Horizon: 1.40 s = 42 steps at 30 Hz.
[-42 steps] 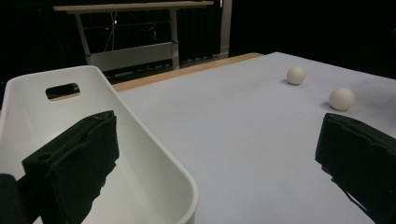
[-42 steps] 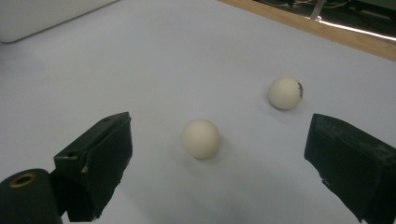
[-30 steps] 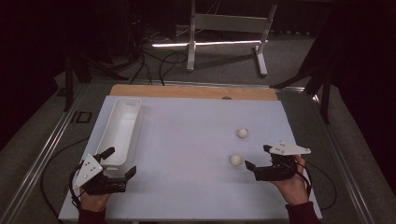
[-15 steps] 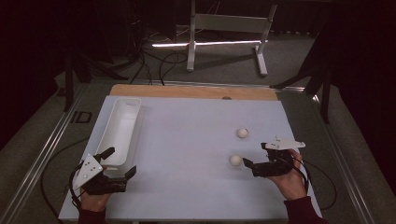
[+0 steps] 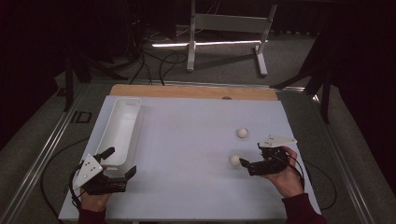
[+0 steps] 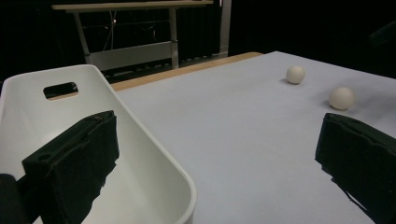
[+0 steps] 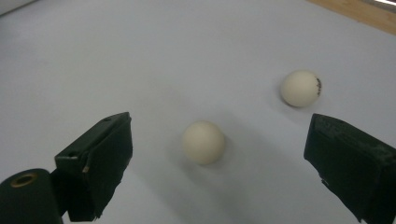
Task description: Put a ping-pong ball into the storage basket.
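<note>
Two cream balls lie on the white table top, a near ball (image 5: pixel 235 160) (image 7: pixel 203 142) and a far ball (image 5: pixel 242 133) (image 7: pixel 301 88). My right gripper (image 5: pixel 250 154) (image 7: pixel 218 122) is open just right of the near ball. The ball sits on the table ahead of the spread jaws, touching neither. At the front left, my left gripper (image 5: pixel 122 160) (image 6: pixel 217 123) is open with its jaws astride the near end wall of a long white bin (image 5: pixel 122 122) (image 6: pixel 159 154). One jaw is inside the bin and one outside. Both balls (image 6: pixel 341 98) (image 6: pixel 295 74) show far off.
The bin runs front to back along the table's left side and looks to hold nothing. A wooden strip (image 5: pixel 196 92) edges the table's far side. Beyond it are a metal stand (image 5: pixel 224 28) and cables on the dark floor.
My right gripper has edged left toward the near ball. The left gripper, the bin and both balls have stayed put.
</note>
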Tool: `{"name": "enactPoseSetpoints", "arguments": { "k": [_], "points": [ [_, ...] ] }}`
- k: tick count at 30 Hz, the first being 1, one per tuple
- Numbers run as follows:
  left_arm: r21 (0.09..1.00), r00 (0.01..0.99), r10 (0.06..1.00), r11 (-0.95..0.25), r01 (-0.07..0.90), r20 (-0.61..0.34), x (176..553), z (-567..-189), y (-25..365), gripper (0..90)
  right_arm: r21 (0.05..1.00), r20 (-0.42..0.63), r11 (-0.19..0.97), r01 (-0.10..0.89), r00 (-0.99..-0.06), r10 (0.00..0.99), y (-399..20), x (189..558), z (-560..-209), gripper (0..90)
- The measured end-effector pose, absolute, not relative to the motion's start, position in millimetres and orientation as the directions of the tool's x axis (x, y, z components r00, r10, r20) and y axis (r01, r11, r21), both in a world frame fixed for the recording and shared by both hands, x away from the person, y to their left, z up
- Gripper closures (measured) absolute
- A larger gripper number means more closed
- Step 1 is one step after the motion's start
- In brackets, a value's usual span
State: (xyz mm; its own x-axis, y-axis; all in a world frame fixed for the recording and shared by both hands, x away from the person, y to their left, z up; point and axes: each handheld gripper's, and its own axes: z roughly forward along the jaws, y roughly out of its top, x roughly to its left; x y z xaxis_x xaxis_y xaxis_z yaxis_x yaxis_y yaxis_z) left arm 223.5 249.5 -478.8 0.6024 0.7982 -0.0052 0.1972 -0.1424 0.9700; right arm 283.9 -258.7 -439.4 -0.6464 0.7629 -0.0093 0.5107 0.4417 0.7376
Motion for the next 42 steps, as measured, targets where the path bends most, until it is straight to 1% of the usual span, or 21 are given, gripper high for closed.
{"name": "enactPoseSetpoints", "arguments": {
  "k": [10, 42],
  "points": [
    [0.970, 0.603, 0.797, -0.144, 0.198, -0.005, 223.7, -479.0, 249.4, 0.3, 0.722, -0.004, 0.453, 0.523, -0.652, 0.759, -256.8, 290.8, -443.1, 7.6],
    [0.966, 0.593, 0.805, -0.145, 0.215, -0.011, 224.0, -478.1, 248.7, 0.3, 0.633, -0.023, 0.542, 0.553, -0.687, 0.727, -241.7, 304.8, -461.3, 7.9]
  ]
}}
